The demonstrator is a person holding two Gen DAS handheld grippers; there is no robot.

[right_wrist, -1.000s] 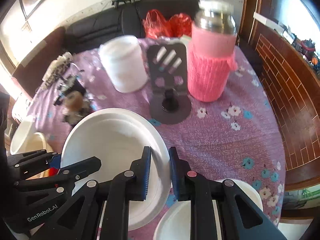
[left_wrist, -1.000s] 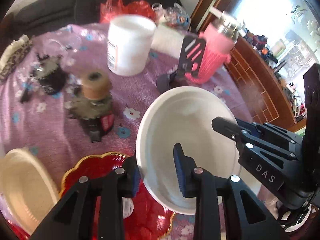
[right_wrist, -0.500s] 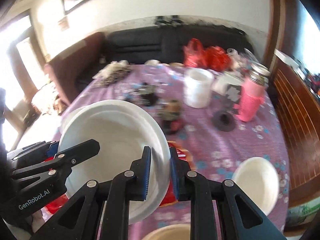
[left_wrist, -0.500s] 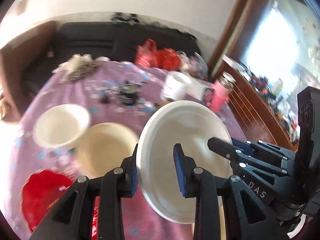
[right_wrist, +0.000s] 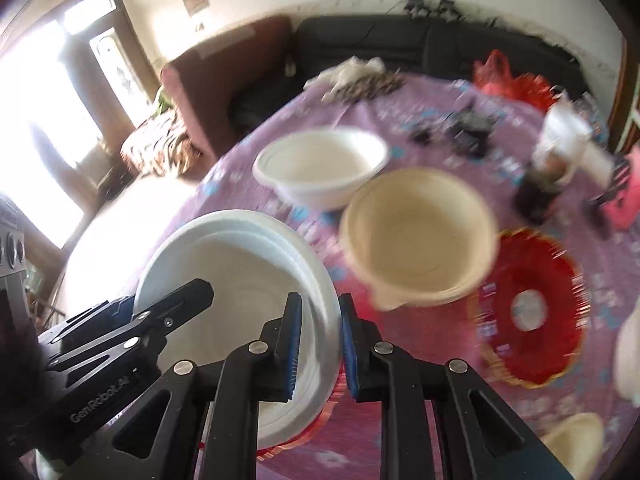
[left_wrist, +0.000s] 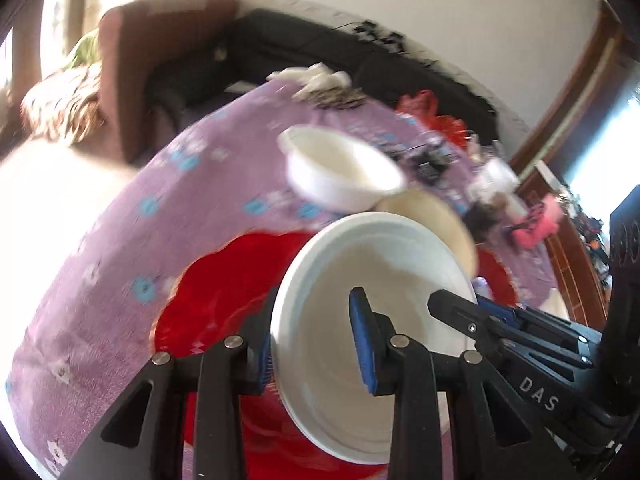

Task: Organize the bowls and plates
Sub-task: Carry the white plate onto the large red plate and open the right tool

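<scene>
One white plate (left_wrist: 340,280), two grippers, two bowls, two red plates

Far tabletop clutter (right_wrist: 472,128) motion-blurred.

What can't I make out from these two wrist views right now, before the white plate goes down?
- Left wrist: the red plate under the white plate; the carried plate and left tool cover its middle.
- Right wrist: small dark clutter at the table's far side, too motion-blurred to identify.
- Right wrist: a pale dish at the bottom right, cut off by the image edge.
- Both views: whether the white plate's underside touches anything; it hides its own underside.
</scene>
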